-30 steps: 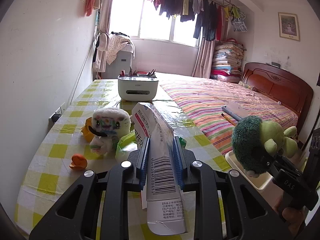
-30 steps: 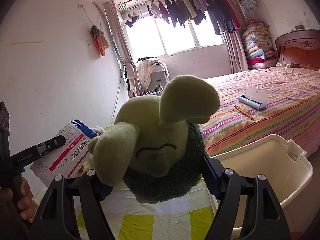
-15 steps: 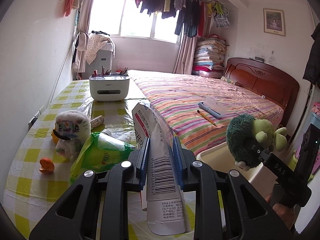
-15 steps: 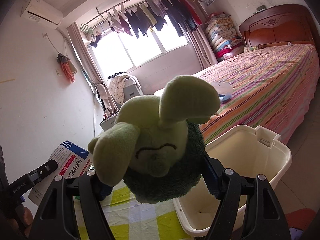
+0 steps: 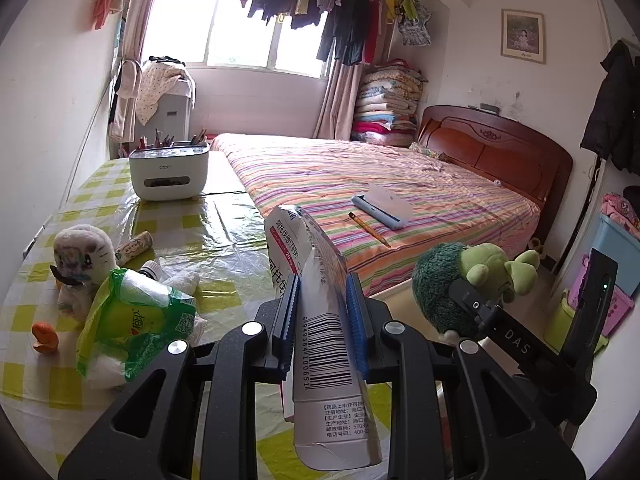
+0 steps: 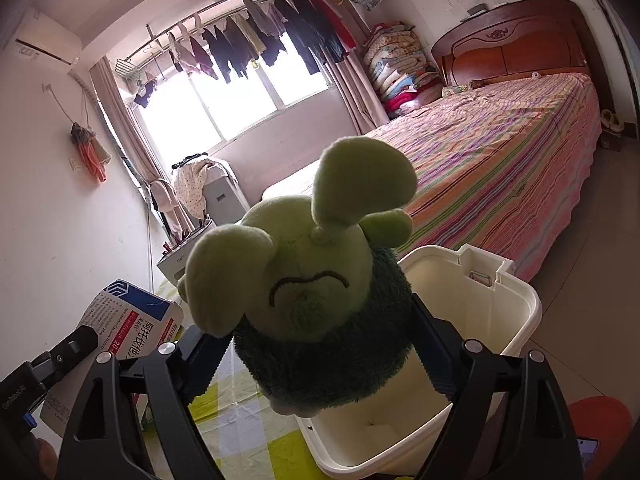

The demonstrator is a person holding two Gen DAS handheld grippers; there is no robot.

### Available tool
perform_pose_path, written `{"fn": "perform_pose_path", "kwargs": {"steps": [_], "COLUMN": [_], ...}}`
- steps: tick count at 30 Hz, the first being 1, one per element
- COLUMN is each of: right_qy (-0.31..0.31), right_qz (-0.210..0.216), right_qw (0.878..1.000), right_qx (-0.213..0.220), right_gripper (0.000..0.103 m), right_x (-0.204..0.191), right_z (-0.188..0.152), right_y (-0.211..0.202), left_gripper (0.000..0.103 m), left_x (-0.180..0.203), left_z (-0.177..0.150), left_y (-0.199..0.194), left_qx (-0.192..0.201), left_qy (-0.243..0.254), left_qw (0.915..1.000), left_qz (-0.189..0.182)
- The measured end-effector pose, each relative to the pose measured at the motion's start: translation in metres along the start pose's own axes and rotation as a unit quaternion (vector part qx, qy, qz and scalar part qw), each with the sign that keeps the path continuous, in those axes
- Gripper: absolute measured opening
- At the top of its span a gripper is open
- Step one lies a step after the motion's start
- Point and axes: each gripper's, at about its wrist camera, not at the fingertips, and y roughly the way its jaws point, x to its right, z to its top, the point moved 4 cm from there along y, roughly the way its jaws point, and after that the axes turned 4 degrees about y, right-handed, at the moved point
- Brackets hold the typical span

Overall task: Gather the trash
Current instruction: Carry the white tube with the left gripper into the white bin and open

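Note:
My left gripper is shut on a flattened white medicine box with a barcode, held above the table's near edge. The box also shows in the right wrist view. My right gripper is shut on a green plush toy and holds it over the rim of a cream plastic bin. The plush toy with the right gripper shows at right in the left wrist view. A green plastic bag, a small bottle and a small tube lie on the table.
The table has a yellow checked cloth. On it stand a white plush toy, an orange toy and a white organiser box. A striped bed lies to the right, with a notebook and pencil on it.
Both grippers have swung to the right, away from the wall. The right gripper with the plush toy now hangs over the bin, which shows more of its inside.

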Motion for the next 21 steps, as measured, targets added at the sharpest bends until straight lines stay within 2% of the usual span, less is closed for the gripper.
{"fn": "perform_pose_path", "kwargs": {"steps": [3,7,12,21], "right_qy": [0.015,0.044,0.079,0.119], "right_qz": [0.008,0.013,0.002,0.006], "right_qw": [1.000,0.998,0.991,0.982], "right_qx": [-0.002,0.043,0.109,0.148], "right_gripper": [0.083,0.083,0.083,0.083], "right_x": [0.006,0.015,0.031,0.049], "right_z": [0.002,0.011,0.020,0.029], "right_y": [0.001,-0.016,-0.043,-0.064], "left_gripper": [0.023,0.023,0.023,0.023], "left_x": [0.004,0.012,0.029,0.076], "left_z": [0.001,0.004,0.005,0.004], "left_y": [0.006,0.015,0.033,0.080], "left_qx": [-0.006,-0.011,-0.027,-0.071], "left_qy": [0.000,0.010,0.011,0.013], "left_qw": [0.9999,0.9998,0.9985,0.9916], "left_qz": [-0.009,-0.014,-0.046,-0.108]}}
